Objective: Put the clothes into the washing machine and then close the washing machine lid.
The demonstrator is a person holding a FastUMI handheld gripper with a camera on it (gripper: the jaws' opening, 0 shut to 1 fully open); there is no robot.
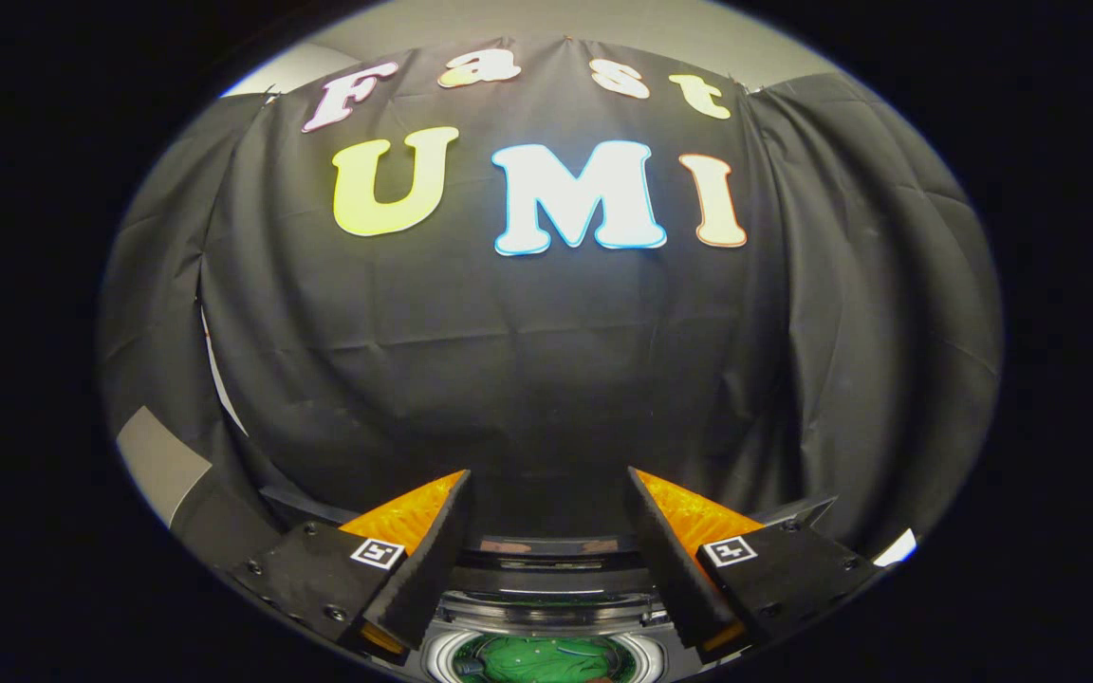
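A recording booth set up for laundry: black cloth wall point(546, 360) draped behind a washing machine point(546, 607).

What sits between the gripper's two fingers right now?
In the gripper view, the open gripper frames the washing machine's round opening, with green clothes inside. Nothing is gripped.

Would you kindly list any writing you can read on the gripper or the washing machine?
Gripper finger markers: square coded patterns, no words.
Washing machine rim: no legible text.
The gripper is open, its fingers apart with nothing between them, over the green clothes in the machine.
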